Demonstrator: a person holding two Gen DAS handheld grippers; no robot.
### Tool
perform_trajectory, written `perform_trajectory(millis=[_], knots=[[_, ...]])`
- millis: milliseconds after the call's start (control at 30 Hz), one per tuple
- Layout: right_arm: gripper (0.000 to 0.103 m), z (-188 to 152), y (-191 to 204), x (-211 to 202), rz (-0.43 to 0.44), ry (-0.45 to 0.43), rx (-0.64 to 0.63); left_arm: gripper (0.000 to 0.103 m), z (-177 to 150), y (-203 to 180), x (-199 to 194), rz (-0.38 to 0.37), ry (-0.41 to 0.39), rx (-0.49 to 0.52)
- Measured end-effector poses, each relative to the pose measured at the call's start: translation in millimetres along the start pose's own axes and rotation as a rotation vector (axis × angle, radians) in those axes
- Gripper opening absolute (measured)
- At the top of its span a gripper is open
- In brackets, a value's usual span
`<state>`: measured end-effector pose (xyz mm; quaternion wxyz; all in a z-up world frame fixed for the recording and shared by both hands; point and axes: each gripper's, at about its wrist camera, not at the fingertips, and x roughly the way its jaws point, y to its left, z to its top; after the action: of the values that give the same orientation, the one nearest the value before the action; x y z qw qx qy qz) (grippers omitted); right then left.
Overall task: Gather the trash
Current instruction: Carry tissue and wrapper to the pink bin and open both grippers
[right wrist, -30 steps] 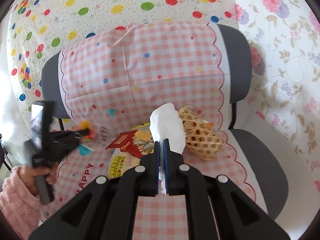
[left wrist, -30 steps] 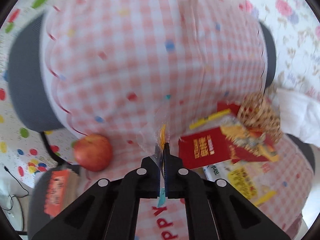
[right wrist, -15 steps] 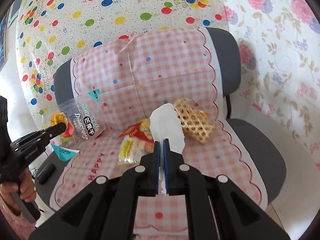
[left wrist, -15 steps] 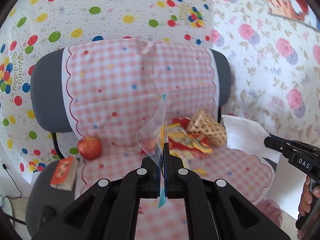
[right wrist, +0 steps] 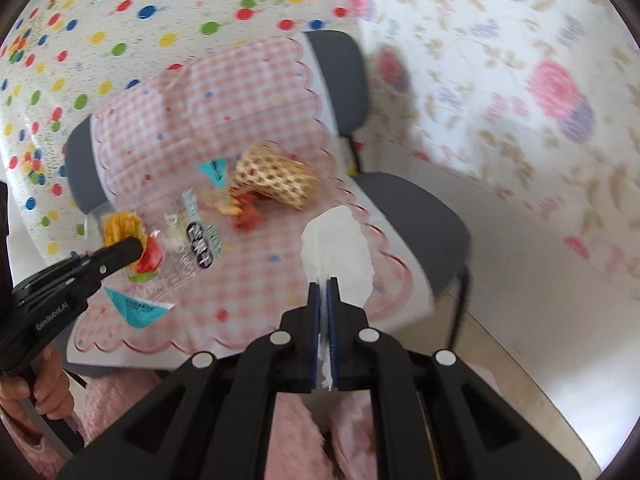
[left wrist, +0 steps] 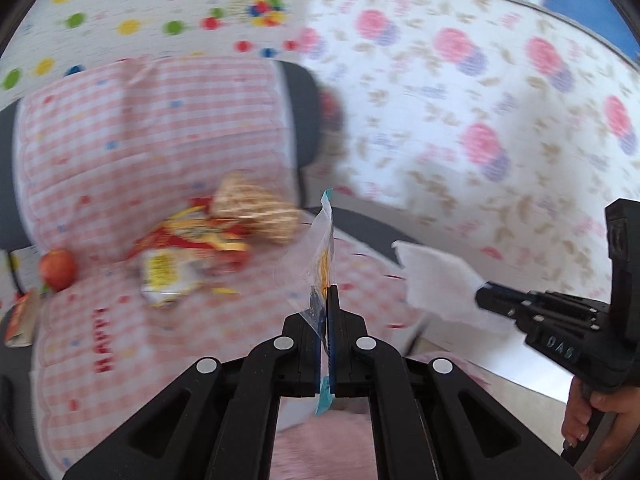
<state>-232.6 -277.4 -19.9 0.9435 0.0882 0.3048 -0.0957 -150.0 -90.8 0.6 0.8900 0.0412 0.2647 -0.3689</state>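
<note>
My left gripper (left wrist: 327, 292) is clamped shut on a clear snack bag (left wrist: 323, 256), which stands edge-on above the tips, a teal corner at its top. From my right wrist view the same bag (right wrist: 176, 240) hangs flat from that gripper (right wrist: 134, 246), showing yellow and red print and a loose teal corner below.

Ahead and left of the left gripper lies a chair (left wrist: 304, 120) draped in a pink checked cloth (left wrist: 140, 128). At the cloth's far left edge sits an apple (left wrist: 58, 269), with an orange packet (left wrist: 20, 318) just beyond it, off the cloth. Nearer the middle lies a heap of red and yellow wrappers (left wrist: 188, 256), touching a woven basket (left wrist: 256, 210) tipped on its side behind them.

To the right, my right gripper (right wrist: 324, 288) is pinched tight on a white tissue (right wrist: 338, 250), which fans upward from the closed tips over the chair's front right corner. In the left wrist view that tissue (left wrist: 436, 280) juts leftward from the right gripper (left wrist: 484, 294), well right of the bag, with my hand (left wrist: 592, 424) on the handle below. A floral wall (left wrist: 480, 100) fills the background on the right; a dotted sheet (right wrist: 100, 32) covers it on the left. Both views are blurred.
</note>
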Motion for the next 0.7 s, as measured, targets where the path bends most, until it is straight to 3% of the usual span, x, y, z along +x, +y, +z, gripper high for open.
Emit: perform_trajectory(millis=[200,567,700], knots=[[0.004,-38.0,-28.1,-13.2,-0.082,0.063,0.056,0.003,-17.5,-50.3,21.5,-0.105,0.016,0.070],[0.005,-89.8,-66.0,8.9,-0.151,0.207,0.162,0.003,-47.4,-64.1,36.6,-0.122,0.106,0.072],[0.036,-90.1,-72.2,14.6,-0.174,0.213,0.165,0.003,-46.5,-61.3,36.3,-0.106,0.107,0.073]])
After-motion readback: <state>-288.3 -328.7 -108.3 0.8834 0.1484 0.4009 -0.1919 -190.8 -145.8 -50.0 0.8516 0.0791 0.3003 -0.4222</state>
